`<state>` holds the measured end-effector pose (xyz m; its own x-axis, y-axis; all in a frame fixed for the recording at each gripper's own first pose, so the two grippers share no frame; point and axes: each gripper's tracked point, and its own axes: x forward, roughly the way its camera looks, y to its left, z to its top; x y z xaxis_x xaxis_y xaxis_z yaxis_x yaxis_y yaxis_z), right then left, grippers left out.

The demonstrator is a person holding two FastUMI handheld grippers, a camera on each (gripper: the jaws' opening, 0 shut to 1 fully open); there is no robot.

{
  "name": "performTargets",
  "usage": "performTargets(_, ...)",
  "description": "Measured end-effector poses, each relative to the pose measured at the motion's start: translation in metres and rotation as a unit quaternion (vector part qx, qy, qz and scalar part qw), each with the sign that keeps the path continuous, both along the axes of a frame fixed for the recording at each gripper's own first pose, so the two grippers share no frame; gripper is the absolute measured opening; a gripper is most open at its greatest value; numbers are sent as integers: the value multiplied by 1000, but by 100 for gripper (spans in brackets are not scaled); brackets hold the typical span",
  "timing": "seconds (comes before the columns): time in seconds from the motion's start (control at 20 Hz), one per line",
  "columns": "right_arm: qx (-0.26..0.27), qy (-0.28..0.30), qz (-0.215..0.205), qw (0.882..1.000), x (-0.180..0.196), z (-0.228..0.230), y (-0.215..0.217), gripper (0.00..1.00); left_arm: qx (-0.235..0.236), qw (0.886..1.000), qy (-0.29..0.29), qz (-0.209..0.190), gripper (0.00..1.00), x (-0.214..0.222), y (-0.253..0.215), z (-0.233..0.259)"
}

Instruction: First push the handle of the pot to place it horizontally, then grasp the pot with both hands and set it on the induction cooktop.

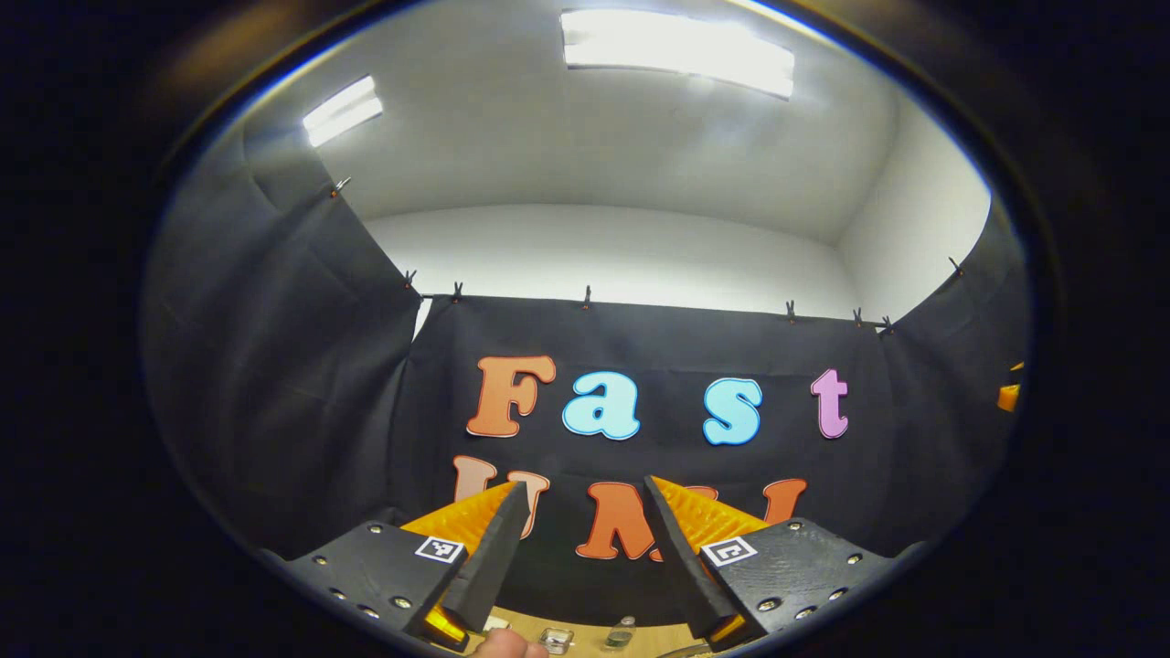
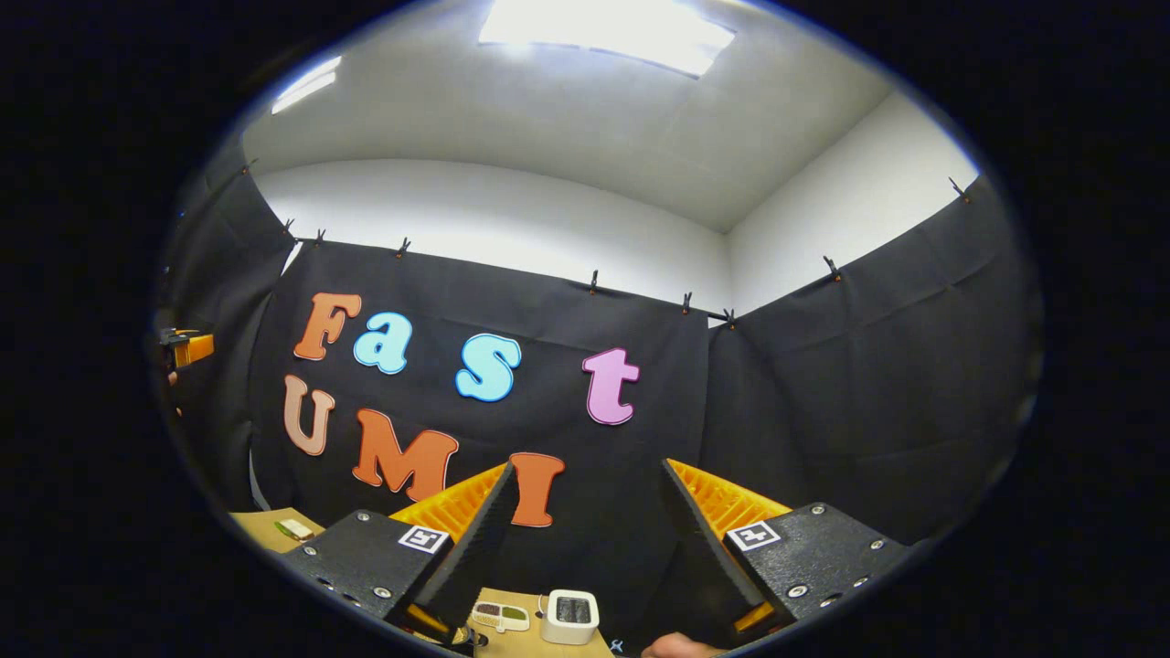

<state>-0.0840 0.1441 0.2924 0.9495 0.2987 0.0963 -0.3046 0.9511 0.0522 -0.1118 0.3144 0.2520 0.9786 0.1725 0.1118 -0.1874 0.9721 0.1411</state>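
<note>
Left gripper [image 1: 585, 521] and right gripper [image 2: 590, 507]: black screw-studded plates, square coded markers, ribbed tapering fingers [image 1: 498, 548].

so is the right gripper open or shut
Open. In the right gripper view the right gripper has its two fingers spread wide apart, with only the black cloth wall seen between them and nothing held.

The wooden table [image 2: 265, 530] bears a small white box [image 2: 570, 617].

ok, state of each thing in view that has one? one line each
left gripper: open, nothing between its fingers, aimed at the booth wall.
right gripper: open, nothing between its fingers, aimed at the wall too.
ceiling lights: on.
small white box: upright on the wooden table.
</note>
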Motion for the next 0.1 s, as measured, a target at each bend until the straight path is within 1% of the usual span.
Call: performTargets(0.1, -1, -8, -17, 1000, -5, 6, -6, 95, 10, 1000, -11, 2, 77, -3, 4, 7)
